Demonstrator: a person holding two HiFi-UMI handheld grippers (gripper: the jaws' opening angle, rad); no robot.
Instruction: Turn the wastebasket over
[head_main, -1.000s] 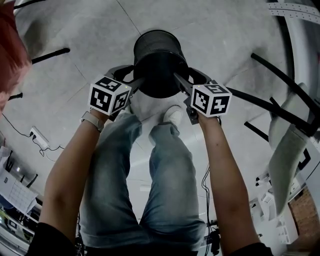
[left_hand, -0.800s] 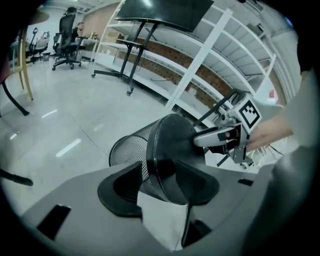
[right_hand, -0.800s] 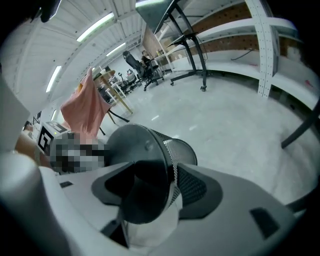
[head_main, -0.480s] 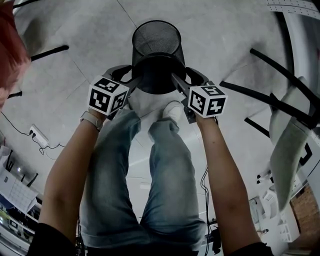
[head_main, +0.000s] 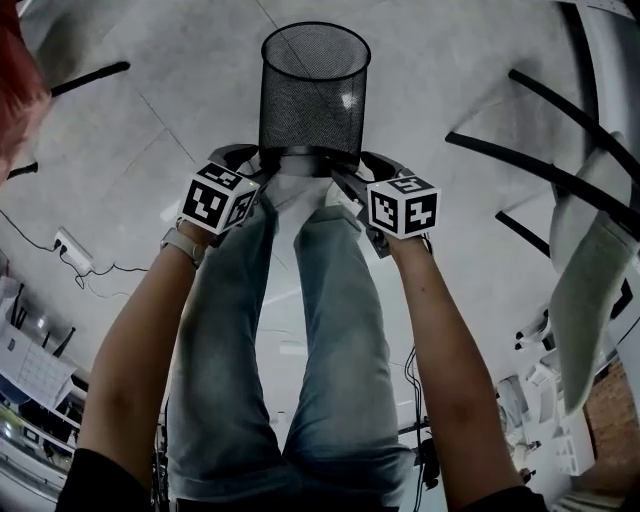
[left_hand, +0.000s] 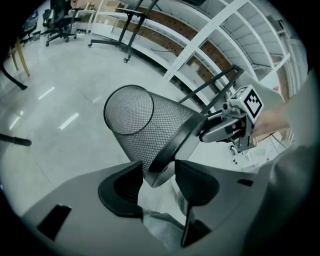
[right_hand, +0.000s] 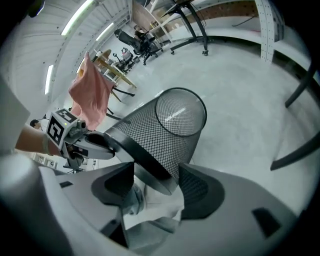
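Observation:
The black mesh wastebasket (head_main: 312, 100) hangs in the air over the floor, tipped so its closed mesh base points away from me and its thick rim band sits near my feet. My left gripper (head_main: 262, 162) is shut on the rim's left side, and my right gripper (head_main: 350, 168) is shut on its right side. In the left gripper view the rim band of the wastebasket (left_hand: 150, 125) lies between the pads of my left gripper (left_hand: 159, 175). The right gripper view shows the wastebasket (right_hand: 165, 130) pinched at its rim by my right gripper (right_hand: 156, 180).
My legs in blue jeans (head_main: 300, 330) stand right below the basket. Black chair legs (head_main: 560, 170) cross the floor on the right. A power strip (head_main: 70, 245) with a cable lies at the left. A pink cloth (right_hand: 92, 95) hangs over a chair farther off.
Both grippers moved away from me with the basket. It tipped from showing its dark inside to showing its mesh side, with the base swung away.

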